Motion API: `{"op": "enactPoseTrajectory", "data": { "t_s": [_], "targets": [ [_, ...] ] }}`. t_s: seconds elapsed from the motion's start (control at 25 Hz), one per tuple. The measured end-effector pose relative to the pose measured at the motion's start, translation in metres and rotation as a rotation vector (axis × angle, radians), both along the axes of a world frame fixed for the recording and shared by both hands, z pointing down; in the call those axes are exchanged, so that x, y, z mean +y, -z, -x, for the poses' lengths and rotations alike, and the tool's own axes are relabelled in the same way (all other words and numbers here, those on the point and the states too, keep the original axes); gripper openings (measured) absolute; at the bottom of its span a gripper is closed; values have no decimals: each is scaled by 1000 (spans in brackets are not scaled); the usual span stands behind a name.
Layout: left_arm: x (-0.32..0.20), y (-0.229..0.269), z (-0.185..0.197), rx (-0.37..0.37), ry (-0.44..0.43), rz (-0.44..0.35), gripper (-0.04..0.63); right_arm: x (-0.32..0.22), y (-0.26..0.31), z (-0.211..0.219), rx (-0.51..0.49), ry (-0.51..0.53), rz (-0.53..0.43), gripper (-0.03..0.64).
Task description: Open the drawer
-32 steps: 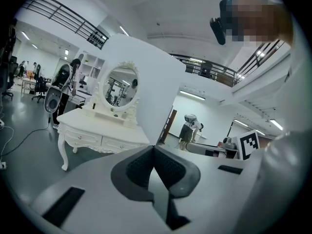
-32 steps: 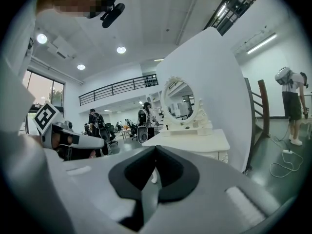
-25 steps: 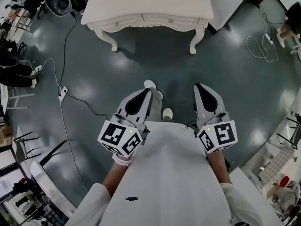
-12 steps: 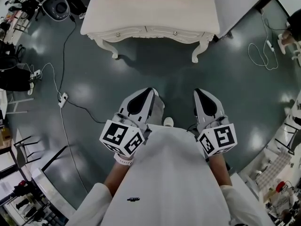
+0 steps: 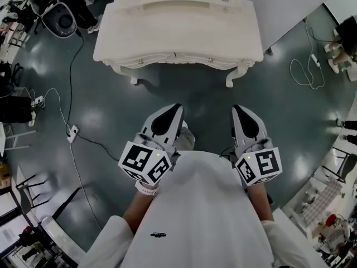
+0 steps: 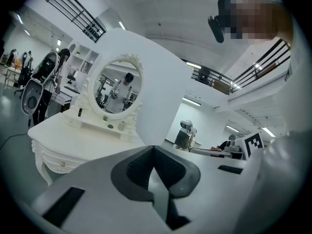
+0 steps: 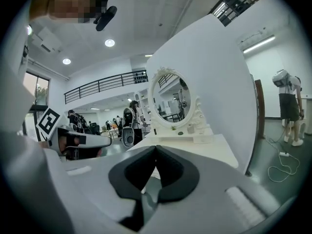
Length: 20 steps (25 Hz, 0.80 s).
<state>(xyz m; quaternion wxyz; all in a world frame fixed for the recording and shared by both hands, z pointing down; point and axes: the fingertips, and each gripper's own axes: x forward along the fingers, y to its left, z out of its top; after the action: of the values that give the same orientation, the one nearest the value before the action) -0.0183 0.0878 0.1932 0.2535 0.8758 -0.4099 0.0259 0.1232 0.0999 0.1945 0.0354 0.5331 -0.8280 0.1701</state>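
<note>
1. Okay, head view: left gripper (image 5: 177, 107) and right gripper (image 5: 236, 108) both closed, empty, side by side, aimed at dressing table (image 5: 178, 35) straight ahead, well apart across bare floor (image 5: 184, 91). Drawer (image 5: 146, 61) in near front edge, long axis crosswise to approach, second front beside it. Left gripper nearer. Cable (image 5: 71, 88) off to left, clear of path.
2. Left gripper view: jaws together, nothing between. Table low left, knob (image 6: 62, 164) under top edge, mirror (image 6: 119, 87) above.
3. Right gripper view: jaws together, nothing held. Only tabletop ahead, drawer front not visible. Probably need jaws opened before reaching knob.
</note>
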Motion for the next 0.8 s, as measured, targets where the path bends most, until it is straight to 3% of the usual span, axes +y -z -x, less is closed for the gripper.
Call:
{"op": "enactPoseTrajectory", "data": {
  "t_s": [0.48, 0.8],
  "targets": [
    [-83, 3, 70, 46, 77, -26, 9, -83, 8, 46, 78, 34, -26, 12],
    [-108, -17, 77, 53, 60, 16, 9, -111, -4, 59, 127, 55, 2, 12]
  ]
}}
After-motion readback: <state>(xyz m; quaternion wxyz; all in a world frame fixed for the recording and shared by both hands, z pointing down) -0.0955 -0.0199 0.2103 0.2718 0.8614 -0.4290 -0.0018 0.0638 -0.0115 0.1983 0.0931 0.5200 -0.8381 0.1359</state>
